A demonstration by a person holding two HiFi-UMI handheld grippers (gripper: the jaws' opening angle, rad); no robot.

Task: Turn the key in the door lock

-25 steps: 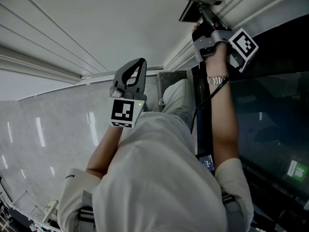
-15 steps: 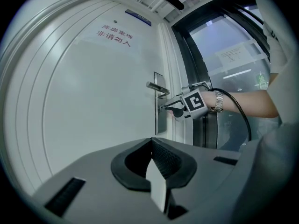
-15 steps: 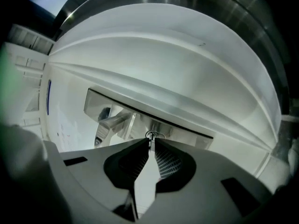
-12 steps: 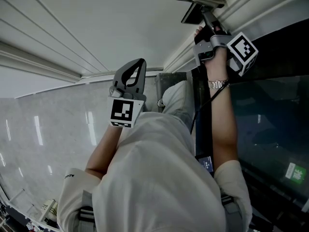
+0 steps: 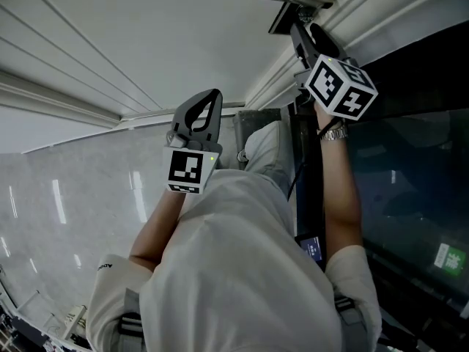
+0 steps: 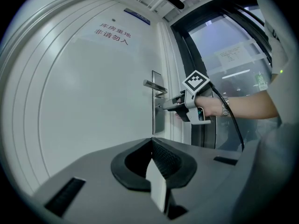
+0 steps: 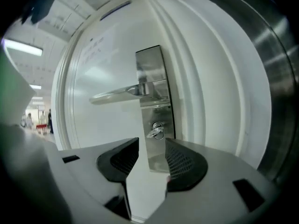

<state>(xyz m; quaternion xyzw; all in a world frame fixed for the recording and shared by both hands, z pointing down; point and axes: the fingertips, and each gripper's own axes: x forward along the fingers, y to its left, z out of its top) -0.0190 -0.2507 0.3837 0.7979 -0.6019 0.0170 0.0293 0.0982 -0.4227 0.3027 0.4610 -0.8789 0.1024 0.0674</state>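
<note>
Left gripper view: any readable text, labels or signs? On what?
"机房重地 / 非请勿入": red lettering, two lines, on the white door.
Blue plate above it: too small to read.
Paper notice on the glass: blurred, unreadable.
Green sign behind the glass: unreadable.

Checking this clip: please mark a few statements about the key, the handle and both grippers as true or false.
1. The key sits in the lock below the door handle. True.
2. The right gripper is clamped on the key. False: its jaws have just been opening and stand apart with nothing between them. The key is just ahead of them.
3. The left gripper has its jaws together and empty. True.
4. The left gripper touches the door. False: it is held back from the door.
</note>
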